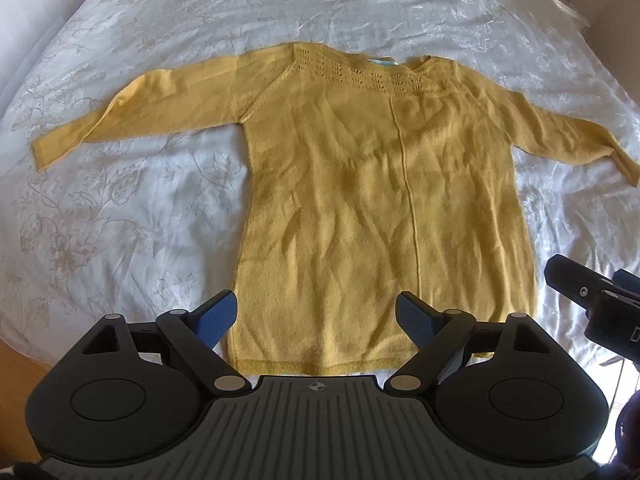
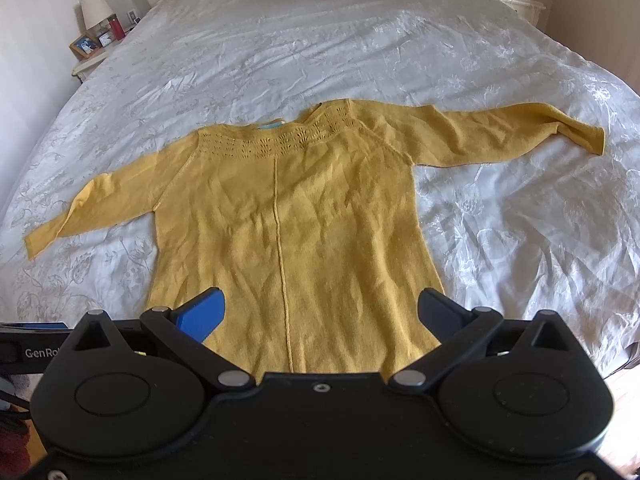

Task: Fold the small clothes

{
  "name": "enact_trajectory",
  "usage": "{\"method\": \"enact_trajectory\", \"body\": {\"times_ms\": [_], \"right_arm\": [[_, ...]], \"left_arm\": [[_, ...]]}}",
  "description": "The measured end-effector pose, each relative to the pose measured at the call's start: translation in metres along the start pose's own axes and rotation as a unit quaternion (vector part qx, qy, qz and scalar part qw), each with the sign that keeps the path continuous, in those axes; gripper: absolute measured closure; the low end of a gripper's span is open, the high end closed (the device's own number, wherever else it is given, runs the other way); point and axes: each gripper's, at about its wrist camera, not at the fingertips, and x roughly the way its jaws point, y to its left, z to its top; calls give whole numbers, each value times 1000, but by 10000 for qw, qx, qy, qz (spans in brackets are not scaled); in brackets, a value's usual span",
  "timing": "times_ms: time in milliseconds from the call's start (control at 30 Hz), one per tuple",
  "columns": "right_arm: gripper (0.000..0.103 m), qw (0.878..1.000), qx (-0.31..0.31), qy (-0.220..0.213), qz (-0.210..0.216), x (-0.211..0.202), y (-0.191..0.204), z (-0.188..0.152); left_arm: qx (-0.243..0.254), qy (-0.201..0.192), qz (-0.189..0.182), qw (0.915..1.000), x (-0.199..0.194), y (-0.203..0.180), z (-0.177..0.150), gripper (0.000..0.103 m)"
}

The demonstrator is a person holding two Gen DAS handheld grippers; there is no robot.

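I hold the left tool (image 1: 314, 314) and right tool (image 2: 322, 310) released above the hem of the mustard knit sweater (image 1: 360, 184), spread flat near the bed's (image 1: 120, 208) foot edge, folding not yet begun; next, I judge, a sleeve needs pinching inward.

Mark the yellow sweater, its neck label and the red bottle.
yellow sweater (image 1: 360, 184): left wrist view, middle of the body.
neck label (image 2: 275, 125): right wrist view, teal tag at the neckline.
red bottle (image 2: 117, 28): right wrist view, its body.
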Motion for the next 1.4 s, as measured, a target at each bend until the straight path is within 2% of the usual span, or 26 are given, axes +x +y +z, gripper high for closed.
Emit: {"method": "enact_trajectory", "body": {"times_ms": [1400], "right_arm": [[1,9997,-186,182,-9,14,10,7]], "left_arm": [[9,290,-45,9996,15,1,8,16]]}}
